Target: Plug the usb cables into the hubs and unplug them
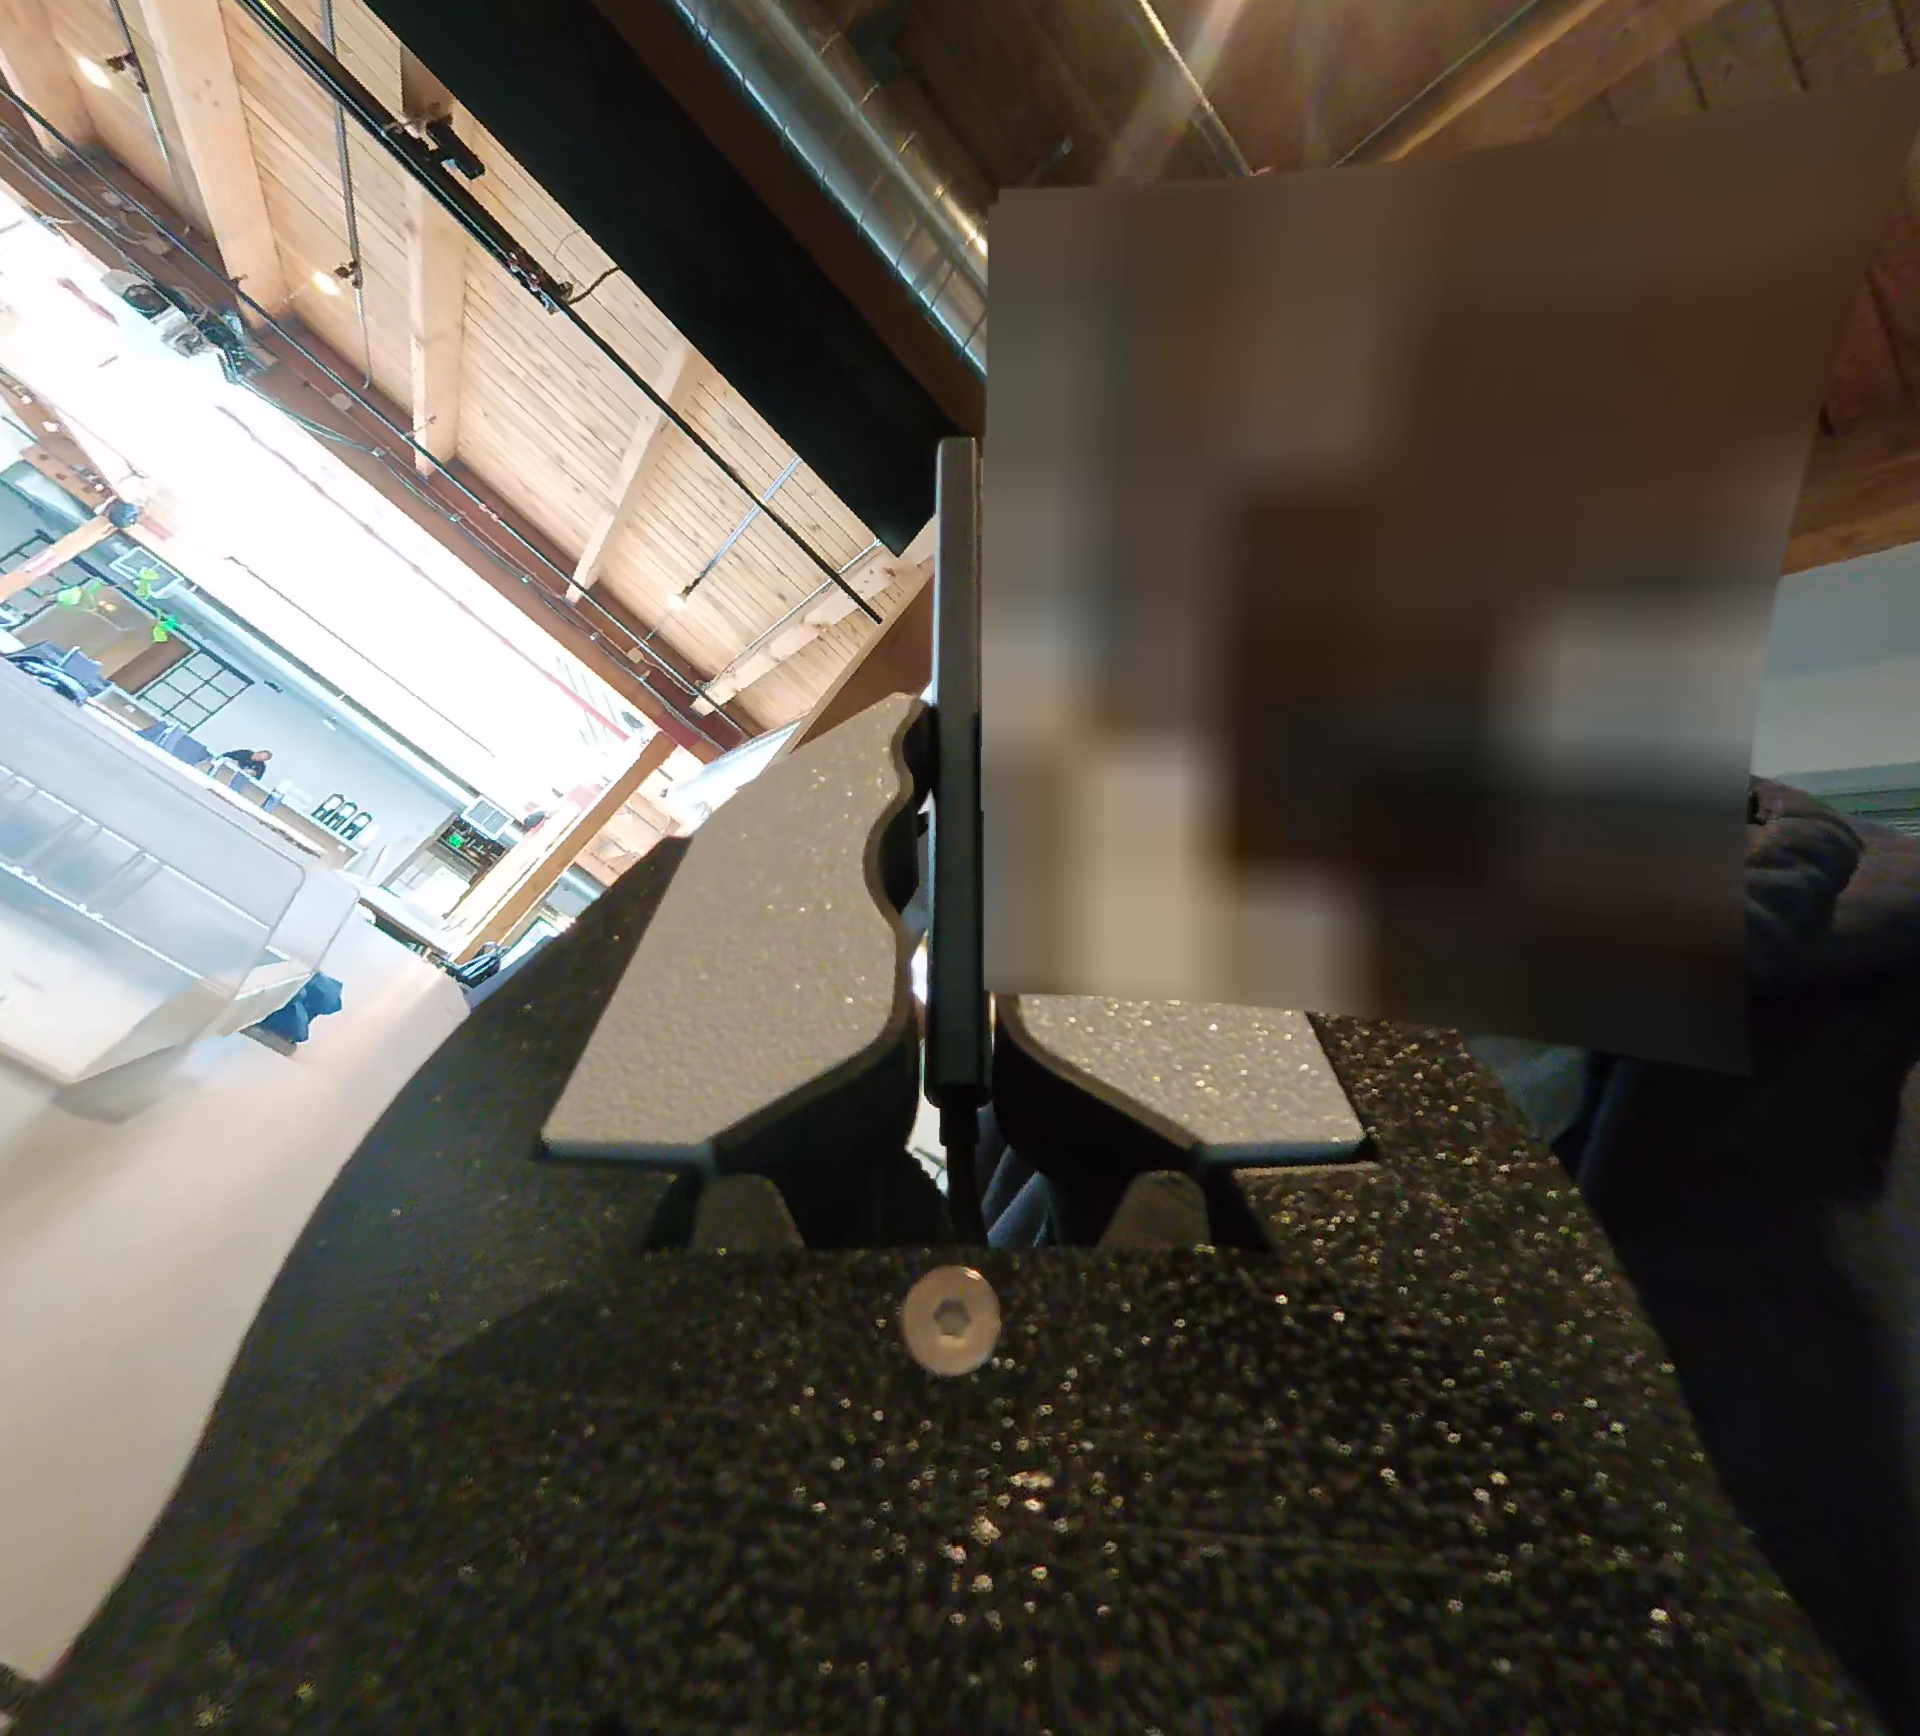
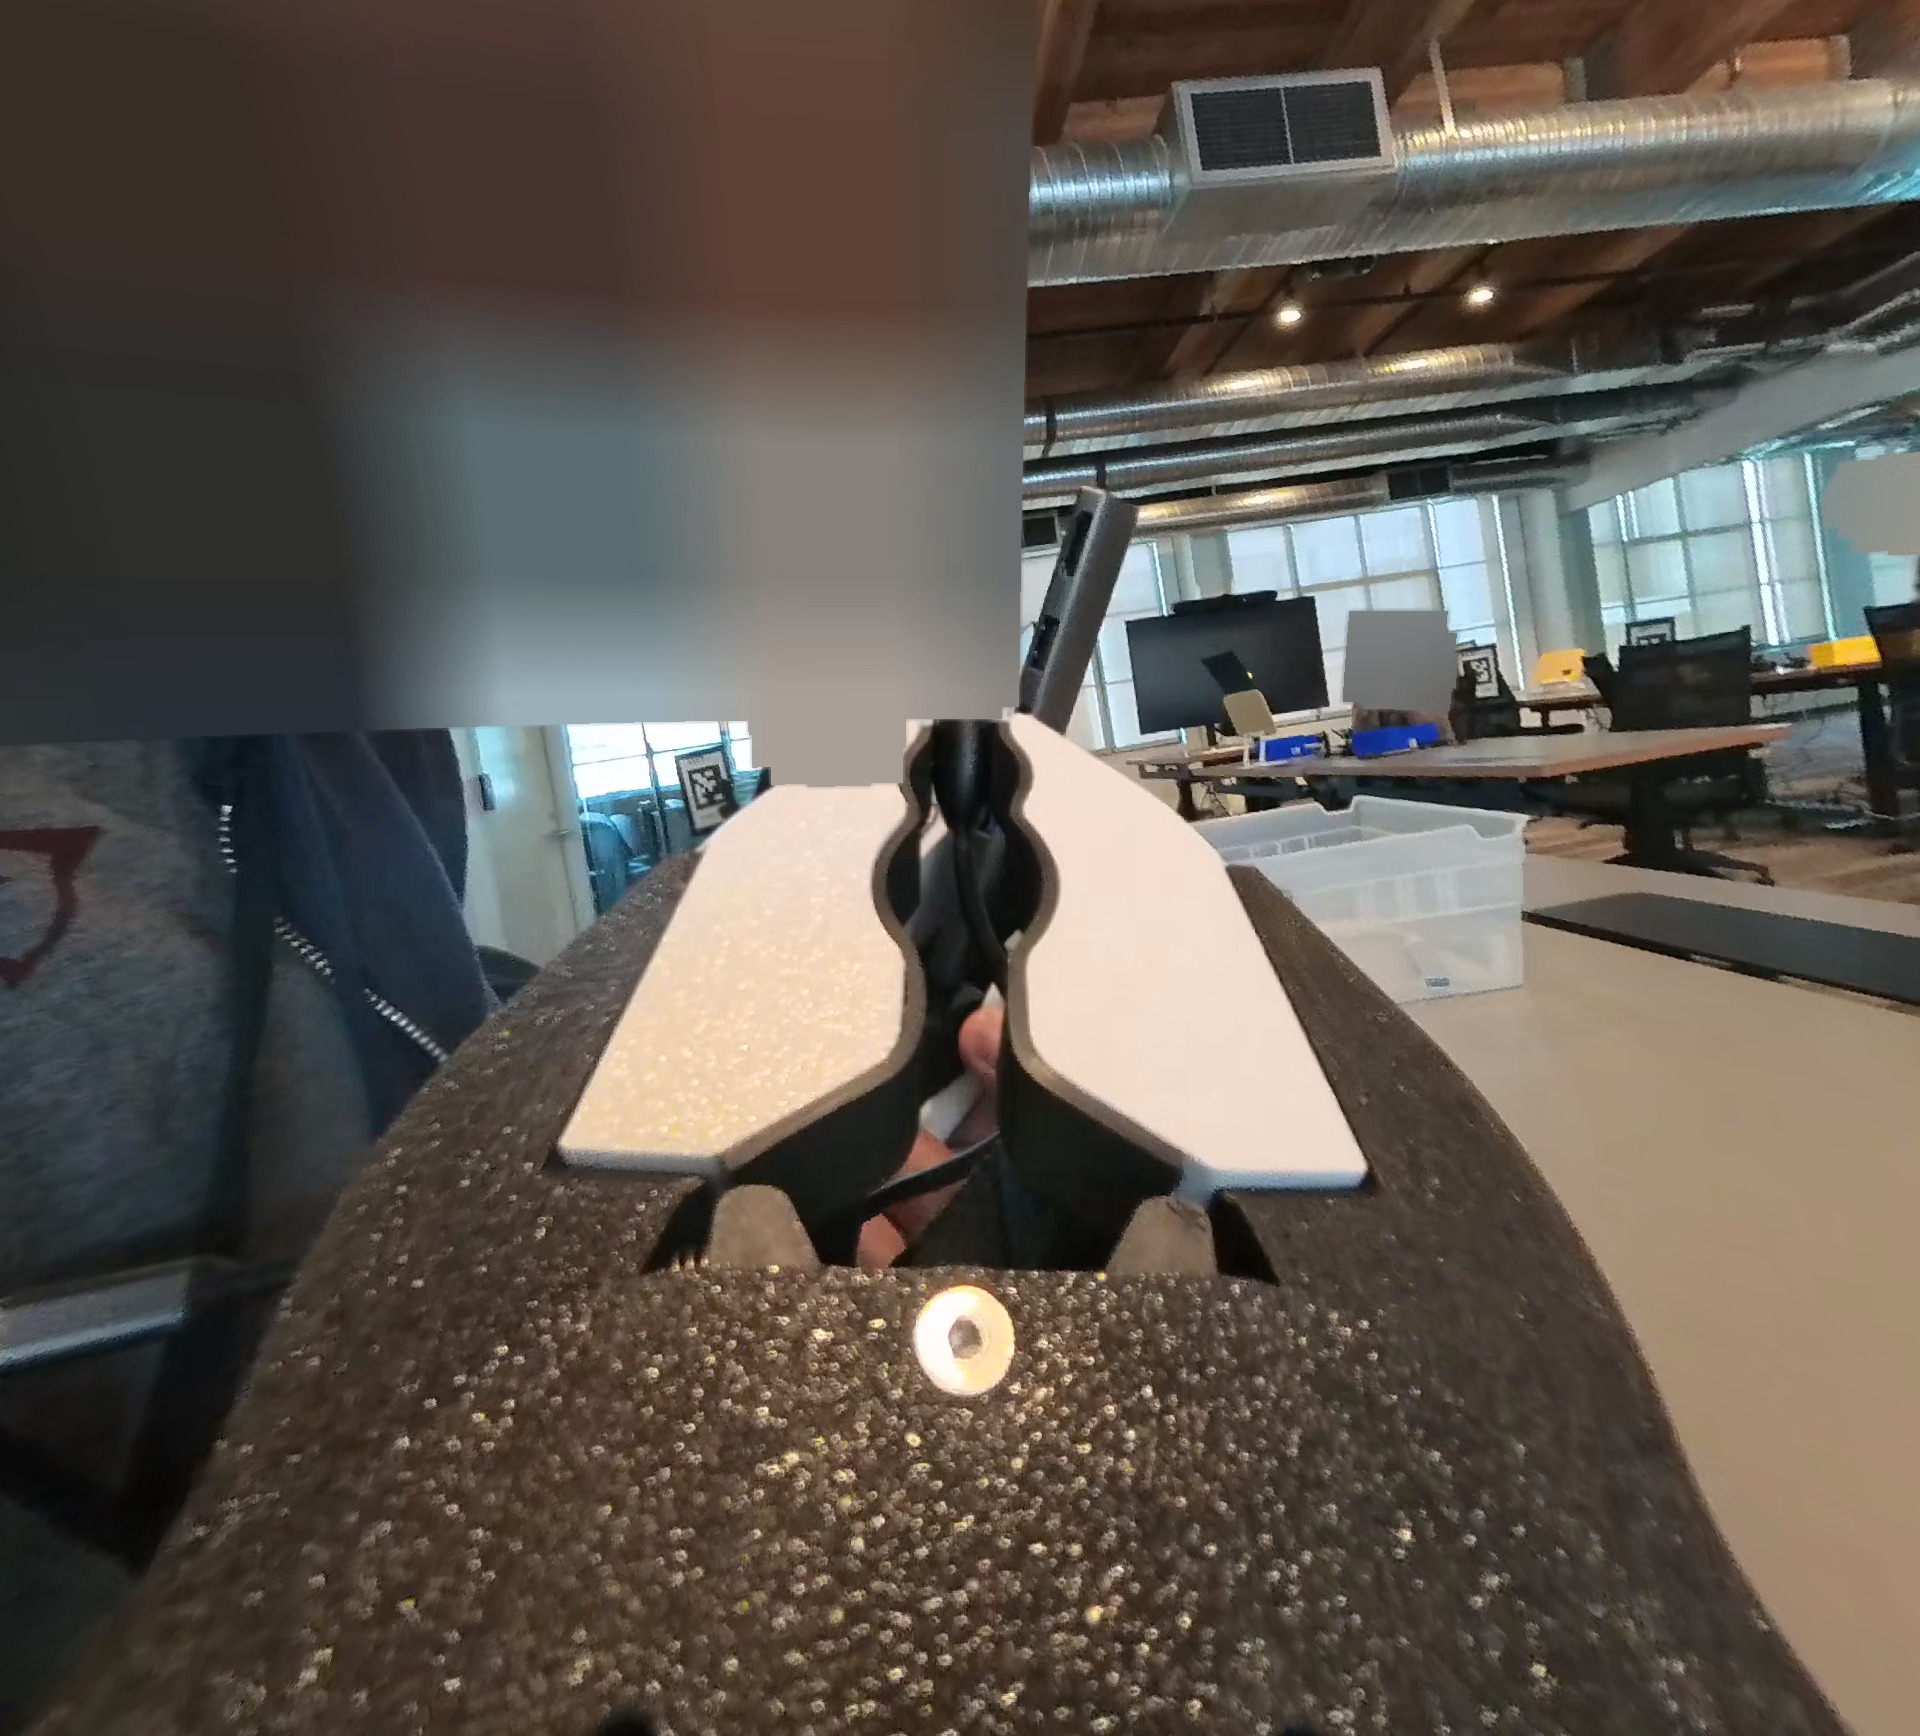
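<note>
Left tongs (image 1: 951, 855): clenched on the hub (image 1: 958, 751), a slim dark grey bar you hold upright, edge-on, lifted well off the tabletop (image 2: 1662, 1115); a thin black lead leaves its near end.

Right tongs (image 2: 961, 813): clenched on the usb cable (image 2: 961, 777), a black cord; its plug end is hidden by the fingertips and blur.

Hub, seen from the right: tilted, just beyond the cable, its dark port slots along one narrow side.

Step in hand, likely insertion: turn the ports square to the plug, line up, push straight, keep the hub braced.

Far right: clear bin (image 2: 1382, 886).
</note>
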The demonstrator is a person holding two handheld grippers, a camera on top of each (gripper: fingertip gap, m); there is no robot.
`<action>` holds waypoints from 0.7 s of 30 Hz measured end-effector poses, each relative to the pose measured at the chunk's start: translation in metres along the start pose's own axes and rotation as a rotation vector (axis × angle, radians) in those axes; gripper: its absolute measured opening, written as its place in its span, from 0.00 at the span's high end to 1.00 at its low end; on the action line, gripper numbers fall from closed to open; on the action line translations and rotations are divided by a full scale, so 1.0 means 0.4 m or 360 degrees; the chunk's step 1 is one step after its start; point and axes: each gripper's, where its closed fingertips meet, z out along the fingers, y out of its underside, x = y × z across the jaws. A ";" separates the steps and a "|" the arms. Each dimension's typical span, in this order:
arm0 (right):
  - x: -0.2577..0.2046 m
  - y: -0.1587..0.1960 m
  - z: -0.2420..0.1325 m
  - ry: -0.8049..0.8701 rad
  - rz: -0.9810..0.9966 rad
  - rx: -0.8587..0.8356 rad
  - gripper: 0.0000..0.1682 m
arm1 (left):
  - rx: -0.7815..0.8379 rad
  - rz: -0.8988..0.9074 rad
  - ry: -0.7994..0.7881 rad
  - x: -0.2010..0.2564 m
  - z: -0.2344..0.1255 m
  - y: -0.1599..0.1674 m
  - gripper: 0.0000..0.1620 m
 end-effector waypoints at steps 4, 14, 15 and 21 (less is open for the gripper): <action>0.015 0.021 0.007 0.0069 -0.0005 -0.0081 0.94 | 0.0112 -0.0099 0.0058 0.005 -0.008 -0.017 0.94; 0.015 0.055 0.024 0.0115 -0.0029 -0.0206 0.94 | 0.0254 -0.0281 0.0177 0.003 -0.015 -0.024 0.94; 0.016 0.053 0.023 0.0120 -0.0026 -0.0203 0.94 | 0.0247 -0.0278 0.0174 0.002 -0.014 -0.023 0.94; 0.018 0.047 0.019 0.0123 -0.0017 -0.0188 0.94 | 0.0203 -0.0243 0.0129 -0.013 -0.011 -0.012 0.94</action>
